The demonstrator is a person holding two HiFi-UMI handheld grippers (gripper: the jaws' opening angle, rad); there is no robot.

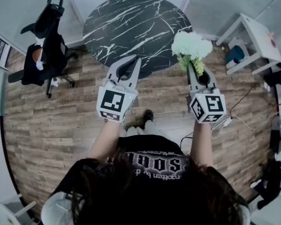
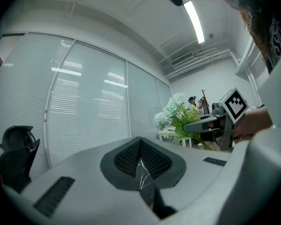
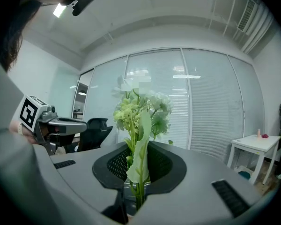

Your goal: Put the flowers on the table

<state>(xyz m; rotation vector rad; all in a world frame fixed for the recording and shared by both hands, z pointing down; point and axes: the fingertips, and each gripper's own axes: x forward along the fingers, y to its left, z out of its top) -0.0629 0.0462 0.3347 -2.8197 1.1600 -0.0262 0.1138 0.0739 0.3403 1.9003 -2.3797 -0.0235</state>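
A bunch of white flowers (image 1: 192, 45) with green stems and leaves stands upright in my right gripper (image 1: 197, 73), which is shut on the stems. In the right gripper view the stems (image 3: 138, 172) run between the dark pads and the blooms (image 3: 141, 108) rise above them. The round black marble table (image 1: 131, 25) lies ahead, its near edge just past both grippers. My left gripper (image 1: 133, 62) hangs over that near edge, shut, with nothing in it. The left gripper view shows a sliver of marble through its pads (image 2: 152, 161), and the flowers (image 2: 171, 114) off to the right.
A black office chair (image 1: 44, 46) stands at the left on the wooden floor (image 1: 51, 125). A small white side table (image 1: 255, 34) is at the right, with cables (image 1: 234, 121) on the floor near it. Glass walls with blinds (image 3: 201, 102) close the room.
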